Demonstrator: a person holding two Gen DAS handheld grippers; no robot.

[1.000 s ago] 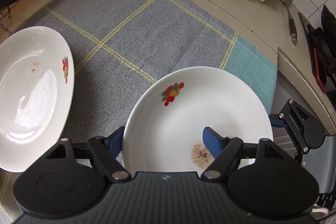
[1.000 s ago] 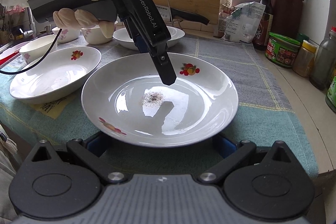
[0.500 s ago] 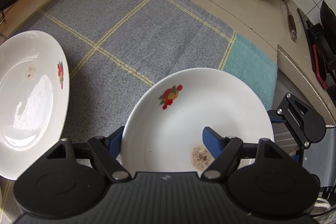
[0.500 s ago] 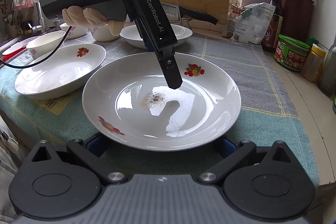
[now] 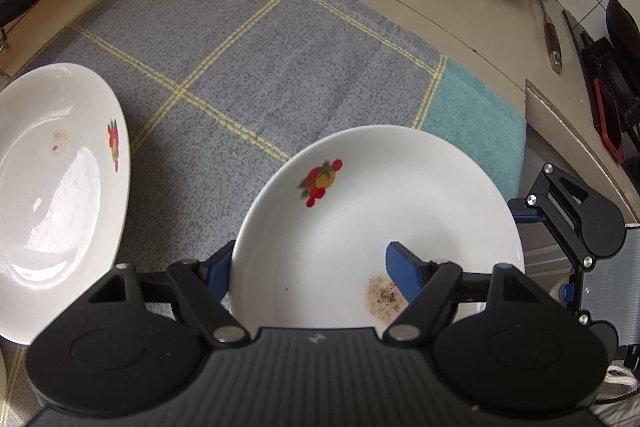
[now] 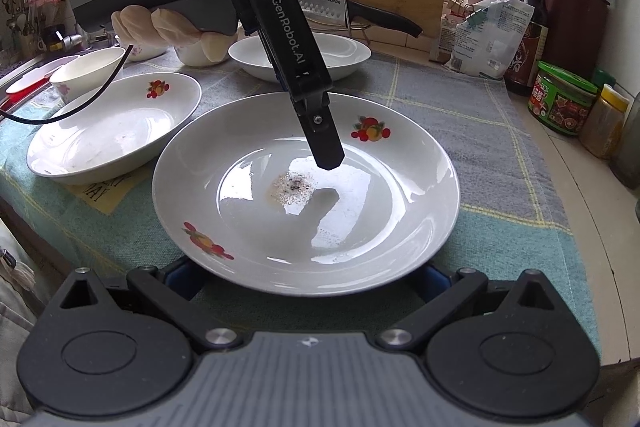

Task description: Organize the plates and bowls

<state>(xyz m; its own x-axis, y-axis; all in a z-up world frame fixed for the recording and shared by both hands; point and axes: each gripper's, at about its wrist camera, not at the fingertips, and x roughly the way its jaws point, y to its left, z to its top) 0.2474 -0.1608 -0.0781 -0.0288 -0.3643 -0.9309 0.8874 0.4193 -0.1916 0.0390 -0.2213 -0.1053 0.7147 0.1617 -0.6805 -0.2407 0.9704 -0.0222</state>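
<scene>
A white plate [image 5: 372,211] with fruit motifs and a brown speckled stain lies on the grey checked cloth [image 5: 280,47]. My left gripper [image 5: 310,267] is open and straddles the plate's rim. One blue finger [image 5: 404,273] hovers over the inside and the other sits outside the rim. In the right wrist view that finger [image 6: 324,143] hangs just above the stain on the plate [image 6: 380,207]. My right gripper [image 6: 306,279] is open wide at the near rim, its fingertips hidden under the plate. I cannot tell whether they touch it.
A second plate [image 6: 116,131] lies to the left and a third plate [image 6: 300,57] lies behind. Small bowls [image 6: 86,67] stand near the sink. Jars [image 6: 560,99] and bottles line the right side. A knife rack [image 6: 360,11], cutting board and stove [image 5: 612,107] border the cloth.
In the right wrist view the plate has grown a little larger and nearer, and the left gripper's finger has drifted slightly right over it. Neither gripper's jaws have visibly changed.
</scene>
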